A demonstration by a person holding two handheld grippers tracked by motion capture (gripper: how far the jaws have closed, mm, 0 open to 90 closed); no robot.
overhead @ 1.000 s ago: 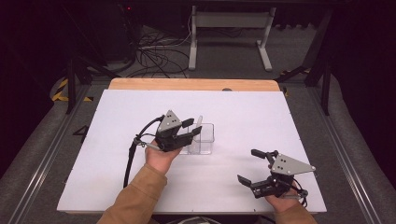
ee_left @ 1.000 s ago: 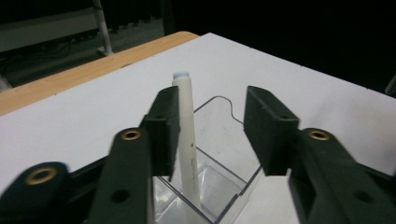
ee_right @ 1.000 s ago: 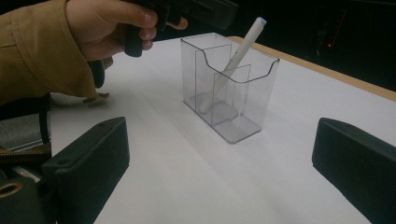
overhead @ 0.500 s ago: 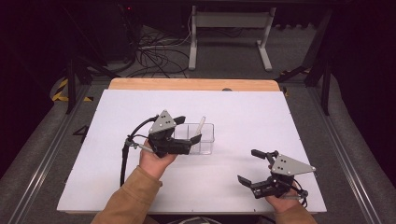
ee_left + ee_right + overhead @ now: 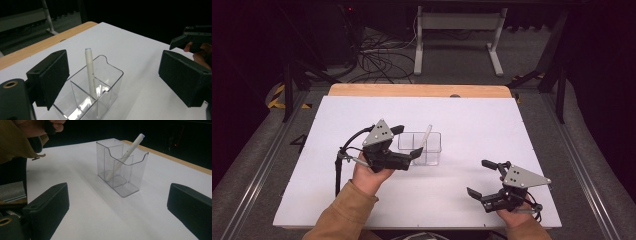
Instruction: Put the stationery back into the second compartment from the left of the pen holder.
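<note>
A clear plastic holder (image 5: 419, 148) with several compartments stands mid-table. A white pen (image 5: 426, 136) leans in its back compartment, tip down. My left gripper (image 5: 408, 141) is just left of the holder, open, nothing between its jaws. From the left gripper view the holder (image 5: 100, 87) and pen (image 5: 90, 72) lie straight ahead between the jaws. My right gripper (image 5: 477, 177) rests near the table's front right, open and empty. Its own view shows the holder (image 5: 125, 167) and pen (image 5: 127, 152) some way ahead.
A white sheet (image 5: 512, 130) covers the table, with a wooden strip (image 5: 412, 90) along the far edge. Cables and a metal stand's legs (image 5: 457, 40) lie on the floor beyond. The left sleeve (image 5: 15, 137) hangs at the right gripper view's upper left.
My left gripper has drawn back to the left, away from the holder. The pen stays leaning inside. The right gripper has not moved.
</note>
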